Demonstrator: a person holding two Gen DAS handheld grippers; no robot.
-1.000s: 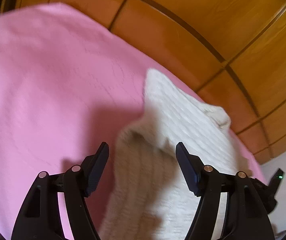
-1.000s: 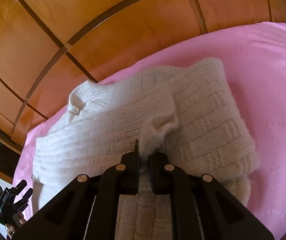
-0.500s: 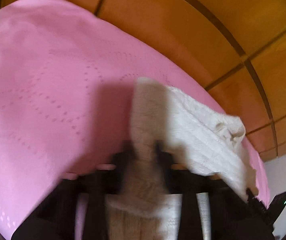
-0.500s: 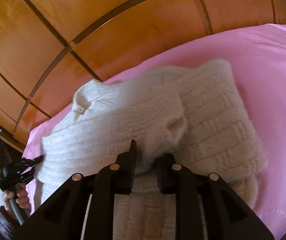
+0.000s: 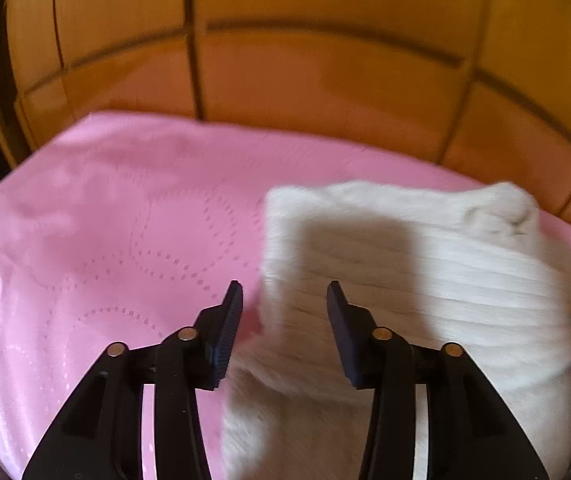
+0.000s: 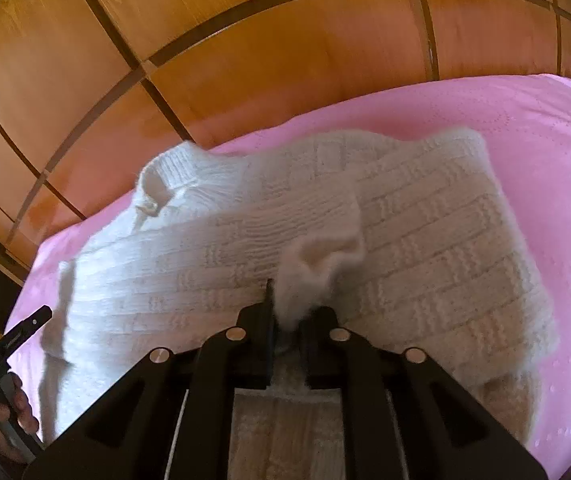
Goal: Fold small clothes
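- Sweater (image 6: pixel 425 240), a cream knitted one with a ribbed collar (image 6: pixel 173 172), is seen lying partly folded on the pink bedspread (image 6: pixel 525 128), close to the wooden panelled headboard (image 6: pixel 245 60).
- A tuft of the knit, seemingly a sleeve end or folded edge, is pinched by the right tongs (image 6: pixel 291 312), whose jaws are pressed nearly together on it.
- The left tongs (image 5: pixel 283 312) are spread, their jaws having just been opening; the sweater's near left edge (image 5: pixel 281 264) is seen between and beneath them, but no pad is pressing on it.
- In the right wrist view the left tongs are held by a hand (image 6: pixel 5 412) at the sweater's collar-side end, just beside the knit.
- Risk: only a small tuft is gripped on the right, so the loose knit could be stretched or slip free if it is pulled hard.
- Risk: with the left side released, the fold already laid could be dragged askew or bunched when the right tongs are moved.
- Risk: the bedspread could be caught along with the knit if the left tongs are closed low at the edge.
- Blur in the left wrist view leaves the exact edge position uncertain.
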